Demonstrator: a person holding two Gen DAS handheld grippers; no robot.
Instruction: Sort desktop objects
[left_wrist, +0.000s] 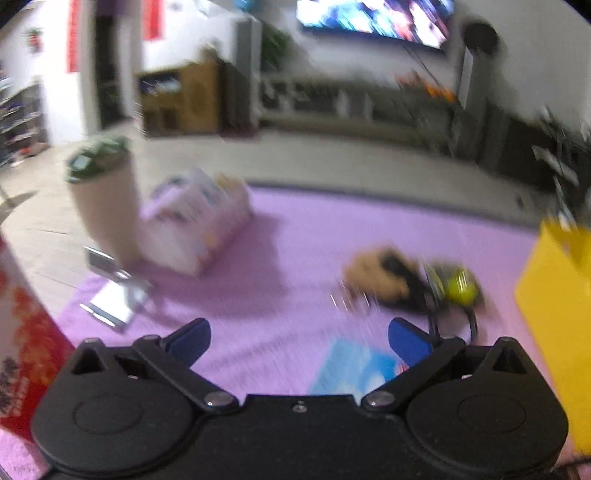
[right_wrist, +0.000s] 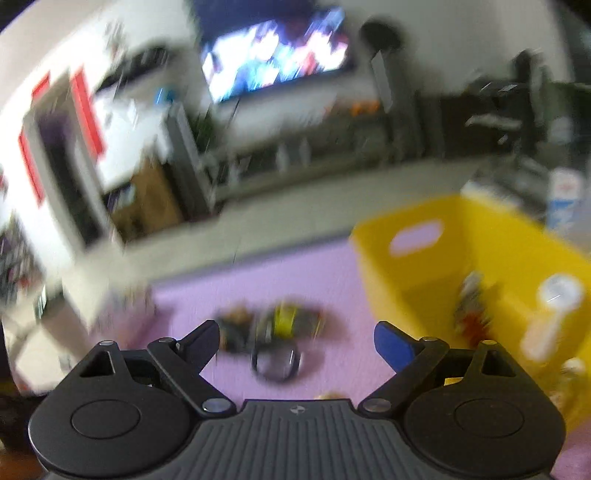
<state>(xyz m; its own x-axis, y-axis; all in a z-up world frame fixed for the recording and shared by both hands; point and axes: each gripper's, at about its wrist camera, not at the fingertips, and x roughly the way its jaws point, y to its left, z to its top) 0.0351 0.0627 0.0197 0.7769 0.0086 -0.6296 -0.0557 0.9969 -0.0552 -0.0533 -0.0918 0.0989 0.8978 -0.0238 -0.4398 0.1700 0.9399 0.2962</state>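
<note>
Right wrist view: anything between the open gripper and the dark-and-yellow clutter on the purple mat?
Nothing visible. The right gripper is open and empty, and the clutter pile lies on the purple mat straight ahead. The yellow bin sits off to its right, clear of that line.

The left gripper (left_wrist: 299, 338) points forward and downward, its blue-padded fingers (left_wrist: 408, 341) spread wide at 9 and 3 o'clock with nothing between them; the right gripper (right_wrist: 297, 343) is posed alike (both views blurred), jaws wide, empty.
</note>
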